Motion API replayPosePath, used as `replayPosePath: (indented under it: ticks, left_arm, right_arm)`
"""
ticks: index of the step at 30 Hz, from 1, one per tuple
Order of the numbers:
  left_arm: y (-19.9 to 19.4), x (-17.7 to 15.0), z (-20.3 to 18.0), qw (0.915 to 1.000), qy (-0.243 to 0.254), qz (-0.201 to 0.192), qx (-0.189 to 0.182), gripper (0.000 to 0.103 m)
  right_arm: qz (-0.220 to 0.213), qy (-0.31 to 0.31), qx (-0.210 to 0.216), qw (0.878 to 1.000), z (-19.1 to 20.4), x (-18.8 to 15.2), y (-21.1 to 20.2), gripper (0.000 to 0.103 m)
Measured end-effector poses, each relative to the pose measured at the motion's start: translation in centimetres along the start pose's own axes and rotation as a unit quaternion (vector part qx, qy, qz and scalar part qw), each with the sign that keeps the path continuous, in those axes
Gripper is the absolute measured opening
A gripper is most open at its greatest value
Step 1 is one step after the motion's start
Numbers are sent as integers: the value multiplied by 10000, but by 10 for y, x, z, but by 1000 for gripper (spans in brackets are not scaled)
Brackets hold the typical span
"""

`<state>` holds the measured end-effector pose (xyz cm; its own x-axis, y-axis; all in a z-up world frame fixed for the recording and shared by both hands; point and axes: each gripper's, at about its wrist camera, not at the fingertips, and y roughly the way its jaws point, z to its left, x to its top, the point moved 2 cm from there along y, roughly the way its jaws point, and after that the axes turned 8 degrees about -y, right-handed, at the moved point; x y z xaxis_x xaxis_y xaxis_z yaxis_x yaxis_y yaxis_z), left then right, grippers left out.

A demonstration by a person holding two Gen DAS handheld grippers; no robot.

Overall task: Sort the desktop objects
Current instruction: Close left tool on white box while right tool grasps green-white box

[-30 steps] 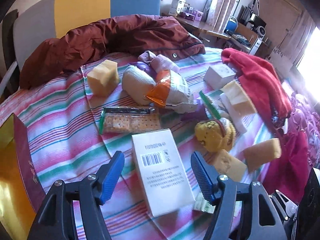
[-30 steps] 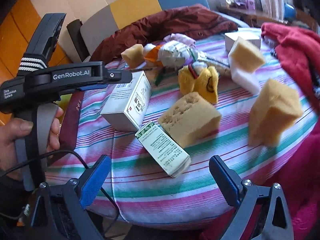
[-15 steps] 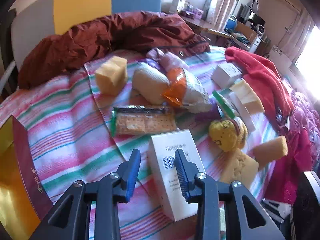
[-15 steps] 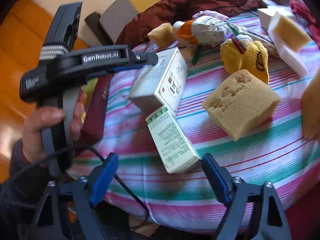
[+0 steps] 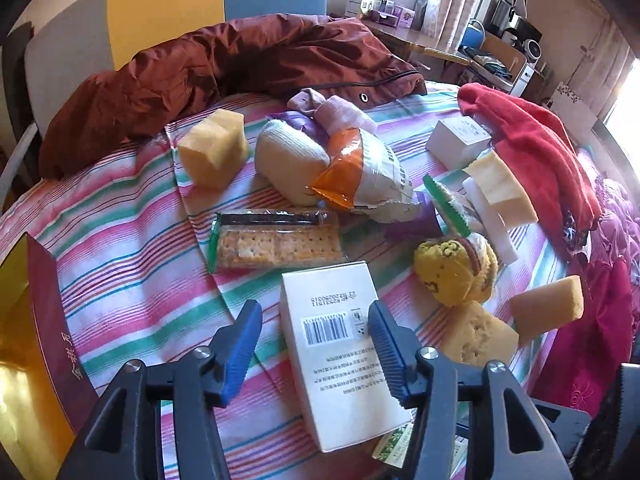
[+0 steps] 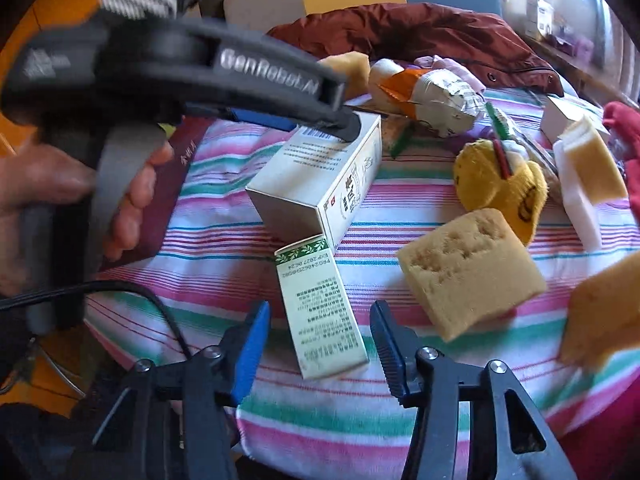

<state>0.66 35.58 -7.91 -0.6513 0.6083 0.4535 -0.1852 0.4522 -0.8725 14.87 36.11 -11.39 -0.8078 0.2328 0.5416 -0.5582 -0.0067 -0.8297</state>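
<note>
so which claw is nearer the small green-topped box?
Right. The right claw straddles the green-topped box, its jaws just closing, pads not yet touching. The left claw is at the big white box just beyond.

both tongs are black plastic frames with triangular cut-outs, round silver screws at the pivots, and blue ribbed pads lining the inner faces of the fingers [image 5: 242,346]. seen from the right wrist, the left tongs [image 6: 280,118] have a long black body with "genrobot.ai" in pale raised letters, a grey and white striped band at the back, and a grey trigger strap. a thin black cable loops down from the handle, under the hand [image 6: 60,196].
</note>
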Motion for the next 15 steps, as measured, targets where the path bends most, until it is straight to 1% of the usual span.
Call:
replayPosePath:
  ticks: [1,3,4,6,8,10,12,14,15]
  left_arm:
    - [0,-2,-1,10000,-11,5,-6,61]
    - [0,-3,-4,9999,-39,54,-155,64]
    - [0,-5,-7,9998,-22,55,-204,68]
    - [5,-6,-16,9997,136,112,-139,72]
    - [11,-7,-17,9998,165,117,-4,70]
    - [18,-7,-13,9995,178,204,168,60]
    - [17,-9,-8,9997,161,157,15,59]
    - [15,-11,-4,9998,159,96,-56,54]
    - [14,-12,-1,9999,113,74,-53,52]
  right_arm:
    - [-5,28,18,10000,1,-3,-2,53]
    - [-40,104,28,9999,-1,-3,0,53]
    - [-61,105,21,9999,-1,-3,-1,53]
    - [-100,136,24,9999,-2,-3,1,53]
    - [-123,139,16,9998,-2,-2,2,53]
    - [-160,114,23,9998,-1,-1,3,53]
    - [-205,46,-20,9998,1,0,5,52]
    - [-204,-93,-95,9997,5,3,8,37]
    - [-176,-186,-188,9995,7,4,9,31]
